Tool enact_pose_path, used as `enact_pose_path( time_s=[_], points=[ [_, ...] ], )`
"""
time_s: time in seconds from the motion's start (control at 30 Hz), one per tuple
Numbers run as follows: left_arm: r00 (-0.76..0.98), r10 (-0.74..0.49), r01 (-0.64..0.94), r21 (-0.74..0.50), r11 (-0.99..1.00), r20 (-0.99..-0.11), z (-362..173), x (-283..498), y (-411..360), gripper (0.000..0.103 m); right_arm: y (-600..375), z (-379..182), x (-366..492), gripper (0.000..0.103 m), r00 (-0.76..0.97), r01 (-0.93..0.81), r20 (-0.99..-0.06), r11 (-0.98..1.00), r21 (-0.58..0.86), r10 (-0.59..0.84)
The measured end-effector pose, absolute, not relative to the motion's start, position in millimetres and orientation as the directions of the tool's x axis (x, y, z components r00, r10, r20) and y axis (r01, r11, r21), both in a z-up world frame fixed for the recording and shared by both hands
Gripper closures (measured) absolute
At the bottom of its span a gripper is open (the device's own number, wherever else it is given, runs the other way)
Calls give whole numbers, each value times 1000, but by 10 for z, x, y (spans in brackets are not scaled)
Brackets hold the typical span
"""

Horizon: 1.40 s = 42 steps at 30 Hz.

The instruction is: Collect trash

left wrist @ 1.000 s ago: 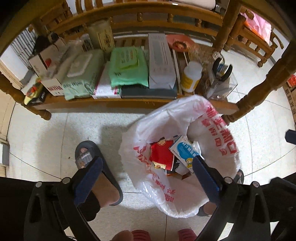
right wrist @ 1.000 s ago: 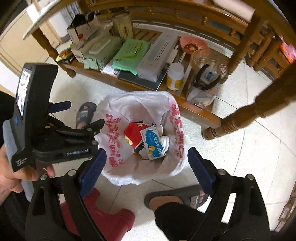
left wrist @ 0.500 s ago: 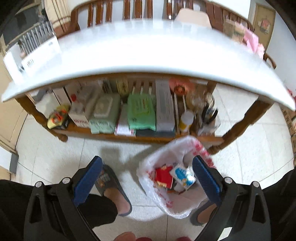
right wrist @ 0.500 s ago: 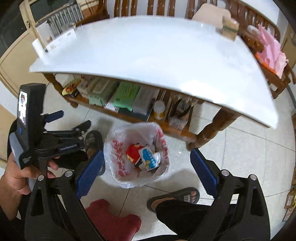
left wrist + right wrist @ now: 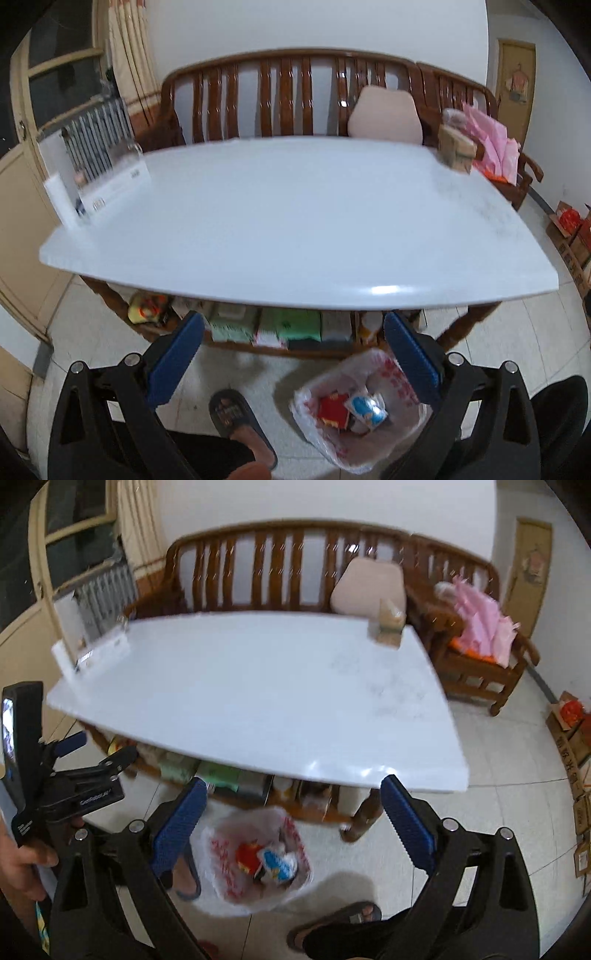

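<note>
Both the left gripper (image 5: 291,354) and the right gripper (image 5: 291,823) stand wide apart, holding nothing. Below them the trash bag (image 5: 388,373) sits on the tiled floor (image 5: 480,812), wrappers inside, beside a sandal (image 5: 236,417). Beyond lies the white table (image 5: 295,221), then a wooden bench (image 5: 288,96). Both tools tilt downward.

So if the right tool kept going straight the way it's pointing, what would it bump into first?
Probably the white tabletop. The right tool stands open and empty, aimed forward and down over the trash bag toward the table's near edge. Depth is hard to judge, so it might slip just under the edge to the shelf.
</note>
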<state>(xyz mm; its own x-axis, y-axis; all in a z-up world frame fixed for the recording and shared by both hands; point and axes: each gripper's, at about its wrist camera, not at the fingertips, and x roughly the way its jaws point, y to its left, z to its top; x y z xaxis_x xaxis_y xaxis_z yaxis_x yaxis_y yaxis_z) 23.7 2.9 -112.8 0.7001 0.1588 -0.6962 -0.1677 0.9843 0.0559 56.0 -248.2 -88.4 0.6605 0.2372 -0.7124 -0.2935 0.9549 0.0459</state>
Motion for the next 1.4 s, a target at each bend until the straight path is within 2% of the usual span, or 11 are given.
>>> enact_pose_path(
  time_s=[0.13, 0.57, 1.4],
  points=[
    [724, 188, -187, 73, 980, -663, -973, 244, 66, 8, -2521, -797, 563, 10, 700, -258, -678, 965, 51, 223],
    [754, 163, -166, 55, 985, -637, -795, 185, 75, 8, -2556, -755, 542, 7, 721, -215, -663, 975, 59, 200],
    [764, 150, -162, 39, 986, -628, -703, 185, 71, 8, -2527, -706, 522, 7, 748, -208, -634, 977, 58, 196]
  ],
)
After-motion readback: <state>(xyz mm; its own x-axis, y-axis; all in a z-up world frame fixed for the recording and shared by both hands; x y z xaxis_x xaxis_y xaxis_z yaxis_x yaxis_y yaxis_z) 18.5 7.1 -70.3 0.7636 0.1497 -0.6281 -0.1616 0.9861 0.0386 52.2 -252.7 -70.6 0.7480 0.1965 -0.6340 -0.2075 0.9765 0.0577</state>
